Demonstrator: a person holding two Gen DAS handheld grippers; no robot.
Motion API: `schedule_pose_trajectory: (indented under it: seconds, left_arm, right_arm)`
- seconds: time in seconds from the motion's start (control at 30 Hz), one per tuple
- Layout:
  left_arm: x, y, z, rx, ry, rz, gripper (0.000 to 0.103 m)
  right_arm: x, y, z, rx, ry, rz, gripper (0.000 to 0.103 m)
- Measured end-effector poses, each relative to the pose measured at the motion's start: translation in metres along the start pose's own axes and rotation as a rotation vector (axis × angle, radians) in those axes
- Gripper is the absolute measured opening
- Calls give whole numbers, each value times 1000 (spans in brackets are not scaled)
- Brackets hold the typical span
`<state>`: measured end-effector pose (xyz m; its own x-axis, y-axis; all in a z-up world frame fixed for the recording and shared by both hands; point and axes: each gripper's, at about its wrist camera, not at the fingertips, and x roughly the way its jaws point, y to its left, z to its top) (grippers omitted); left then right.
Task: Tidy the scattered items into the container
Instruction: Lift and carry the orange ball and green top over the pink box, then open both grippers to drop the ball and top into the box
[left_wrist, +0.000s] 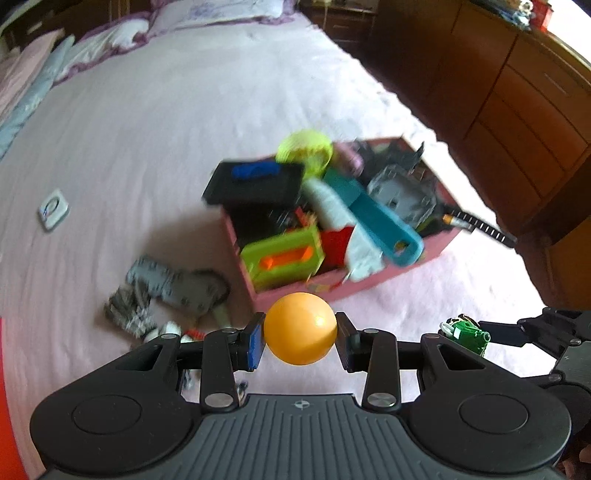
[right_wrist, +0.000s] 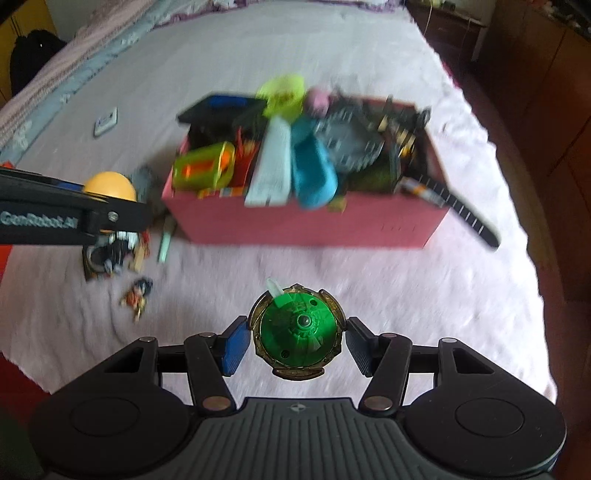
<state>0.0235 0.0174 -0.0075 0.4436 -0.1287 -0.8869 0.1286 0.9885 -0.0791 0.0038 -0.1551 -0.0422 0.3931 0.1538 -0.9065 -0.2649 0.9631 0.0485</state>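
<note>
While the pink box (right_wrist: 306, 221) on the bed is already heaped, left gripper (left_wrist: 300, 332) clamps an orange ball (left_wrist: 300, 328), right gripper (right_wrist: 297, 338) clamps a green spinning top (right_wrist: 297, 330), and blurry leftovers, probably small figures (right_wrist: 137, 297), remain outside.

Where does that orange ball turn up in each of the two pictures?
Left wrist view: the orange ball sits low in the middle, pinched between the left claw's two pads.
Right wrist view: the same ball peeks out at the left edge, behind a black claw arm.
Shared landmark: the pink box crammed with toys, beyond the ball in both views.
</note>
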Motion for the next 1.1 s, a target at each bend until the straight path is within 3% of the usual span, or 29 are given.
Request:
schedule_pose_trajectory:
  seconds: [0.4, 0.63, 0.97, 1.1]
  left_arm:
    - [24, -15, 57, 3, 1, -12, 40]
    - [50, -17, 77, 10, 28, -13, 40]
    - [80, -25, 99, 18, 51, -36, 41]
    - [85, -30, 102, 43, 56, -35, 53]
  right_arm:
    - [-27, -47, 59, 41, -117, -33, 59]
    - [-8, -70, 101, 41, -134, -63, 59]
    - [33, -73, 146, 22, -106, -61, 59]
    - [44, -75, 151, 14, -86, -68, 59]
